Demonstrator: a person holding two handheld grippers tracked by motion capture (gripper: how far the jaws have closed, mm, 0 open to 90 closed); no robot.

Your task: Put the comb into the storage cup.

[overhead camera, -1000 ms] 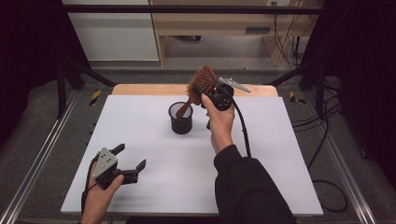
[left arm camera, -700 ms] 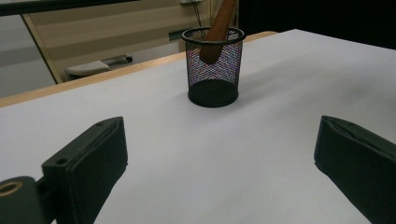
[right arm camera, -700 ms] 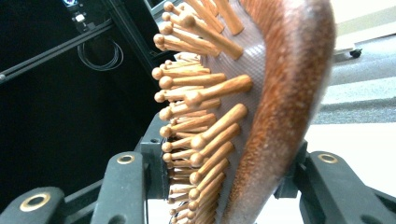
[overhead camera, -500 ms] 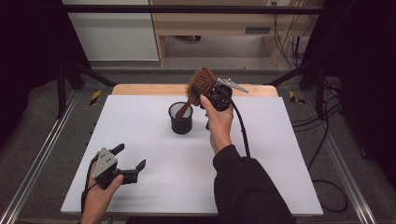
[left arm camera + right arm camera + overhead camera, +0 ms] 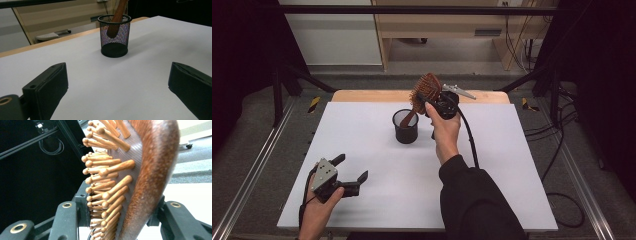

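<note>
Wooden and reddish-brown, the hairbrush stands tilted with its handle end down inside the black mesh cup, which sits a little beyond the middle of the white bench. Your right gripper has its fingers clamped on the brush head, one against the pegs and one against the smooth back, as the right gripper view shows. Your left gripper rests near the left front of the bench with its fingers wide apart and nothing between them, well apart from the cup. The likely trouble from here is the cup: it looks light and nothing steadies it, so if you push the handle sideways against the rim it could tip or slide. The grip on rounded pegs may also be poor, and the brush could twist as you let go. If it leans too far when released, the heavy head might pull the cup over. The bench top is plain and smooth, with a wooden strip along its far edge. Beyond it stand pale cabinets on a grey floor, and dark curtains flank both sides.
</note>
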